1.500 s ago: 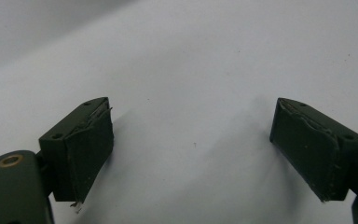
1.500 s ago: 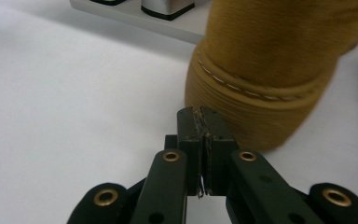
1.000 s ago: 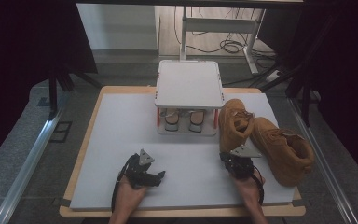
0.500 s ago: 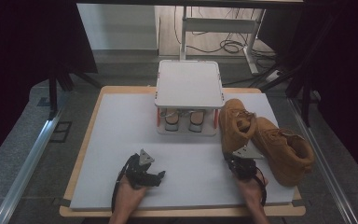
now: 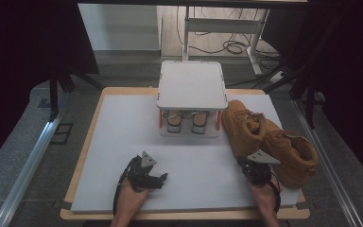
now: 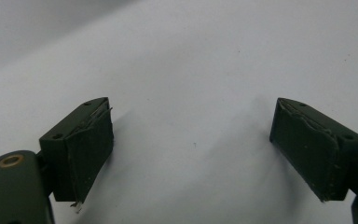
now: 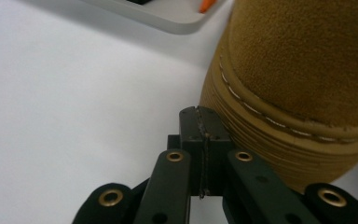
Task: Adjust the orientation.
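White matting covers the worktop [image 5: 123, 142], with dark curtains on both sides and cables on the floor behind. A small white stand [image 5: 192, 85] sits at the far middle, a pair of shoes [image 5: 185, 123] tucked beneath it. Two tan boots [image 5: 269, 142] stand at the right, touching each other. The right claw [image 7: 204, 135] has its jaws pressed together with nothing between them, its tip just beside the nearer boot's sole. The left claw [image 6: 191, 149] stands wide over bare matting at the near left, well apart from the boots, gripping nothing.
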`<state>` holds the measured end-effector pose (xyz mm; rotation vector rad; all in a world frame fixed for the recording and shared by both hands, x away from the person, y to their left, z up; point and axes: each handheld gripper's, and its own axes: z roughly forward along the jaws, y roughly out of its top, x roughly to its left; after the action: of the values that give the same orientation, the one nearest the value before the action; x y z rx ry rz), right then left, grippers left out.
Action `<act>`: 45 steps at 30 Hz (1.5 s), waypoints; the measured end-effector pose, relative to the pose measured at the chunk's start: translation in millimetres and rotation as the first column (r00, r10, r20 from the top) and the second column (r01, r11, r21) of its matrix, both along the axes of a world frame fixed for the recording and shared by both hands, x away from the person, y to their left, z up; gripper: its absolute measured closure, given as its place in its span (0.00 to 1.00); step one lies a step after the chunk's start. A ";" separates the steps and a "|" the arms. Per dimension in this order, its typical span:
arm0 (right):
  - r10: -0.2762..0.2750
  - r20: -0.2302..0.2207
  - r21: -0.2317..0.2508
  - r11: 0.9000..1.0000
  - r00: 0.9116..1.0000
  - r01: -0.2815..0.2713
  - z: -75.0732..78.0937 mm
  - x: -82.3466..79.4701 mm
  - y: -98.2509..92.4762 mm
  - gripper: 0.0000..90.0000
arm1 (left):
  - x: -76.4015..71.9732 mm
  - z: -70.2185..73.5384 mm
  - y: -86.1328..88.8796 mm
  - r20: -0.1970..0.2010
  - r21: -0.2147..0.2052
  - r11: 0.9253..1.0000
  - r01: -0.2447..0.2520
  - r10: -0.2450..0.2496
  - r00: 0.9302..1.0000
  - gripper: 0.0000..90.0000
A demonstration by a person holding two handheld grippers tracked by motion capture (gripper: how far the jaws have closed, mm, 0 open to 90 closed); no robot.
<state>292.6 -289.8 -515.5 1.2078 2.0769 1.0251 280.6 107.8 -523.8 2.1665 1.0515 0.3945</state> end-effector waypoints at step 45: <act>-0.256 0.232 0.194 0.958 0.938 0.213 43.3 -2.3 -21.0 0.24 | 0.0 0.1 0.1 0.000 0.001 1.000 0.001 -0.001 1.000 0.15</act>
<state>290.2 -310.8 -472.2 1.2936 1.6327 1.1877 280.6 107.8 -523.7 2.1682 1.0511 0.3946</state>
